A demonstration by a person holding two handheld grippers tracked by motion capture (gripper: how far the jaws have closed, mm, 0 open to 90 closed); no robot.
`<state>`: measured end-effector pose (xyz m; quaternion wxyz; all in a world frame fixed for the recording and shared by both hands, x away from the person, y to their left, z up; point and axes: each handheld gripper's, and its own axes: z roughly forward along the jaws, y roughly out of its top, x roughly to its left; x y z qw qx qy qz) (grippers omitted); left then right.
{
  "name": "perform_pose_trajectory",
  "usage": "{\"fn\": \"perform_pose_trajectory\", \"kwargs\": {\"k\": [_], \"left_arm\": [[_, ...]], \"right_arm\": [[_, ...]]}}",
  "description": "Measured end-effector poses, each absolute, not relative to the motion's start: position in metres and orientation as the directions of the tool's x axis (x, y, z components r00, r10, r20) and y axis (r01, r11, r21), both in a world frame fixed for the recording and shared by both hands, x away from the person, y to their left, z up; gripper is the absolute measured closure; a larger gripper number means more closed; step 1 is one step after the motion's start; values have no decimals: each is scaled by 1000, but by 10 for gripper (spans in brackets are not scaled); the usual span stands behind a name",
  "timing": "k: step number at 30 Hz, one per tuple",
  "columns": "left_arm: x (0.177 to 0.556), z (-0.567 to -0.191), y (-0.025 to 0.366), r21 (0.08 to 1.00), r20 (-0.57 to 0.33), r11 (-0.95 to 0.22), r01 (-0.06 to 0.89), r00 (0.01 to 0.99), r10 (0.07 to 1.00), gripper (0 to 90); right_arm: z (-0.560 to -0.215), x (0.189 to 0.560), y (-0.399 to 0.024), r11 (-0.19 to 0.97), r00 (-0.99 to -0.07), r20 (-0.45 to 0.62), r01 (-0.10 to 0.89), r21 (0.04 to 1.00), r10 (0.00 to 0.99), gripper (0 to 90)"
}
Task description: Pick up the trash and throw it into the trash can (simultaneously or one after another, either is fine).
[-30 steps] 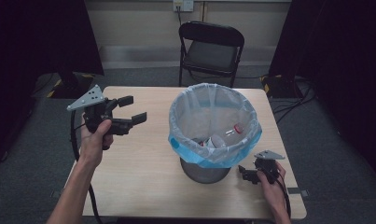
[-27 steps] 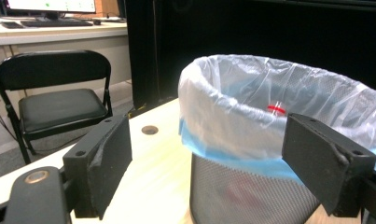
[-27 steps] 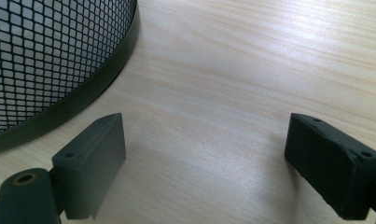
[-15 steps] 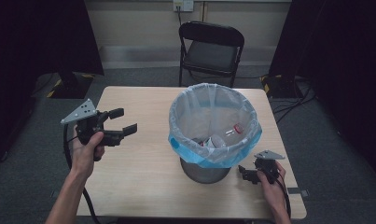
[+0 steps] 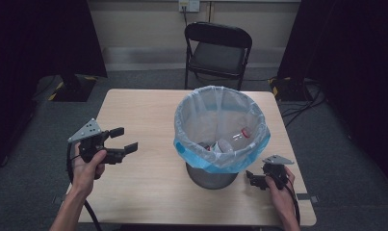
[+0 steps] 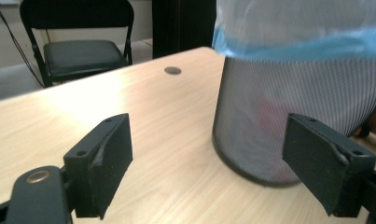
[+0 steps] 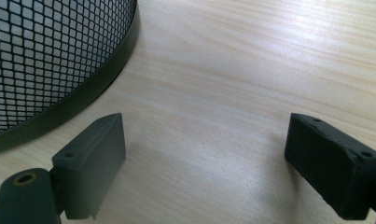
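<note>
mesh bin (image 5: pixel 215 175) lined with a bag (image 5: pixel 220 125) stands toward the right side of the table (image 5: pixel 148 192), nearer its front edge. left gripper (image 5: pixel 126 139), near the left edge and well apart from the bin, has jaws spread wide and empty. right gripper (image 5: pixel 250 179), just beside the bin's base by the front right corner, is likewise wide open, holding nothing.

Black tongs (image 5: pixel 120 146) with grey triangular plates, brass screws, trailing black cables.
</note>
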<state>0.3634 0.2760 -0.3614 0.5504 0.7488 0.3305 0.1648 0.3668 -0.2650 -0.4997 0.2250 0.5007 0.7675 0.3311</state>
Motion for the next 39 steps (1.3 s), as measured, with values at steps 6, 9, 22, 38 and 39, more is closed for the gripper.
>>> {"fn": "perform_pose_trajectory", "kwargs": {"k": [6, 9, 22, 38, 39], "left_arm": [[360, -380, 283, 915, -118, -201, 350, 708, 696, 159], [358, -391, 286, 902, -118, -220, 371, 704, 700, 158], [352, -437, 296, 841, -147, -264, 473, 668, 729, 158], [349, -483, 294, 753, -174, -307, 582, 626, 760, 165], [349, -486, 294, 745, -172, -315, 588, 626, 760, 167]], "right_arm": [[-500, 367, -265, 279, -397, -14, 620, 734, 918, 116], [-500, 367, -265, 280, -398, -14, 619, 734, 917, 117], [-500, 367, -265, 280, -397, -14, 619, 734, 918, 116], [-500, 367, -265, 279, -397, -14, 620, 734, 918, 116], [-500, 367, -265, 280, -397, -14, 619, 734, 918, 116]]}}
